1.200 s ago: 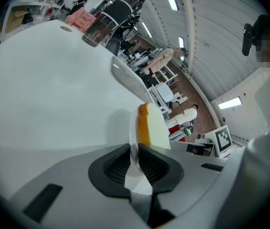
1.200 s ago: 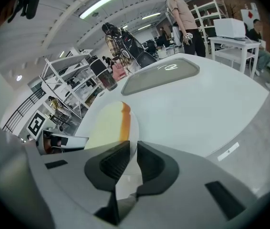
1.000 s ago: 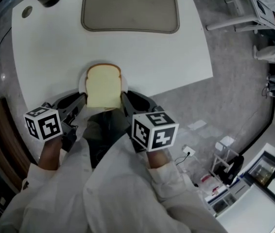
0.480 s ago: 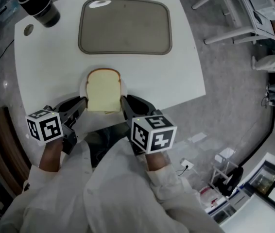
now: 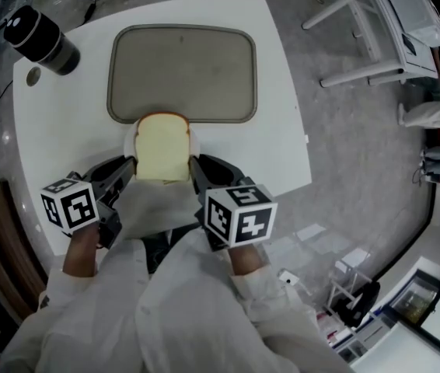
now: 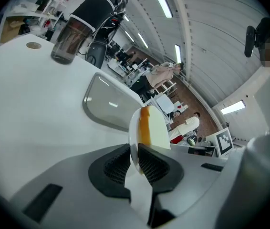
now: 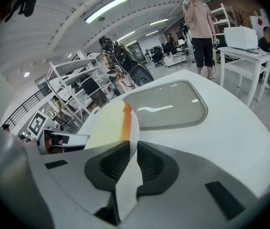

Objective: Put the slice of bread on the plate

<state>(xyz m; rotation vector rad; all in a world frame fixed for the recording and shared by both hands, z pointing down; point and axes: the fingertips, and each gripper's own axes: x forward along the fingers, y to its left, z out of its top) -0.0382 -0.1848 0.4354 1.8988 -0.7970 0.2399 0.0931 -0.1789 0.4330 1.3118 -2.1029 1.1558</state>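
Note:
A slice of bread (image 5: 162,148) with a brown crust lies on a small white plate (image 5: 130,140). Both grippers carry that plate above the white table (image 5: 278,142). My left gripper (image 5: 129,167) is shut on the plate's left rim, my right gripper (image 5: 197,166) on its right rim. In the left gripper view the rim (image 6: 133,128) is pinched edge-on between the black pads of the left gripper (image 6: 135,159), with the bread (image 6: 155,129) beyond. The right gripper view shows the right gripper (image 7: 134,160) clamped on the rim (image 7: 134,133) beside the bread (image 7: 107,125).
A grey tray (image 5: 181,72) lies on the table just past the plate, which overlaps its near edge. A black cylindrical appliance (image 5: 40,39) stands at the table's far left corner. Right of the table is grey floor with a white rack (image 5: 383,29). People stand in the background.
Both grippers have carried the plate with the bread forward from the table's near edge; its far rim now overlaps the tray's near edge. Both grips are unchanged.

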